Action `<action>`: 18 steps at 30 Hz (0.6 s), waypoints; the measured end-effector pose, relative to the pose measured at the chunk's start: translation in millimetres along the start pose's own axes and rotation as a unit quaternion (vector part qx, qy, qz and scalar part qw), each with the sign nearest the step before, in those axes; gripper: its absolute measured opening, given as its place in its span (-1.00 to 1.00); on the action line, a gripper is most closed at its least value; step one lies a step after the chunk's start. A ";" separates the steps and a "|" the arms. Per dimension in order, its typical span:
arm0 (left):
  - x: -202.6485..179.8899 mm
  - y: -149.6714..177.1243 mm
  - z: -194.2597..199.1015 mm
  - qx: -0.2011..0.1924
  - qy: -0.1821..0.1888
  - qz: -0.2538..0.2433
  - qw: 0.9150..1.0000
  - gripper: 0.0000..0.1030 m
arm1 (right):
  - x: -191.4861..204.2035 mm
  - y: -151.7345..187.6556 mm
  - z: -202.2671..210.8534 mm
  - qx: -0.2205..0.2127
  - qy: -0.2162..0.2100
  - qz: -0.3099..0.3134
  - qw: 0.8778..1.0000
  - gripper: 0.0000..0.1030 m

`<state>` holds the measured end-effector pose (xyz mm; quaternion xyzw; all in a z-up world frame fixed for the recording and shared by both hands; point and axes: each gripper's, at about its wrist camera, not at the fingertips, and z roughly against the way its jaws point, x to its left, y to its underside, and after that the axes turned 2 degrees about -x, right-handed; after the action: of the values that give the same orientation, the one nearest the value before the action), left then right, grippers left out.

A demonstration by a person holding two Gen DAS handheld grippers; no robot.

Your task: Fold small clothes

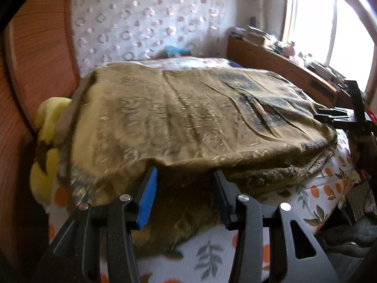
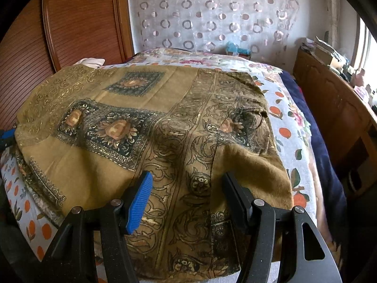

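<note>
An olive-gold patterned cloth [image 1: 188, 118] with dark floral panels lies spread and partly folded on the bed; it also shows in the right wrist view [image 2: 150, 132]. My left gripper [image 1: 185, 172] is open at the cloth's near edge, its fingertips slipped just under the raised top layer. My right gripper [image 2: 187, 176] is open, its jaws wide apart over the cloth's near part, holding nothing. The right gripper also shows at the right edge of the left wrist view [image 1: 339, 114], at the cloth's far side.
The bedsheet [image 1: 212, 254] is white with orange fruit and leaves. A yellow plush toy [image 1: 47, 127] lies at the cloth's left. A wooden wardrobe [image 2: 70, 23] stands left, a wooden cluttered shelf [image 1: 282, 59] under the window right, a dotted curtain [image 2: 212, 11] behind.
</note>
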<state>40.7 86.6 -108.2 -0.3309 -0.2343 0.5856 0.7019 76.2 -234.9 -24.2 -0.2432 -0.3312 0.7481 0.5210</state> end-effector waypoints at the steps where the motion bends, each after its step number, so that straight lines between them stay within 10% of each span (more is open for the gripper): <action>1: 0.1 -2.7 -2.9 0.003 -0.003 -0.002 1.000 -0.09 | -0.1 0.4 0.0 -0.001 -0.001 -0.001 1.000 0.23; 18: -16.6 -25.8 -25.9 0.010 -0.021 -0.021 1.000 -0.08 | 0.0 3.1 2.8 -0.004 -0.004 -0.006 1.000 0.23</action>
<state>73.1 63.0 -105.5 -0.3064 -0.2501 0.5797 0.7124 72.3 -236.3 -24.7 -0.2406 -0.3376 0.7448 0.5229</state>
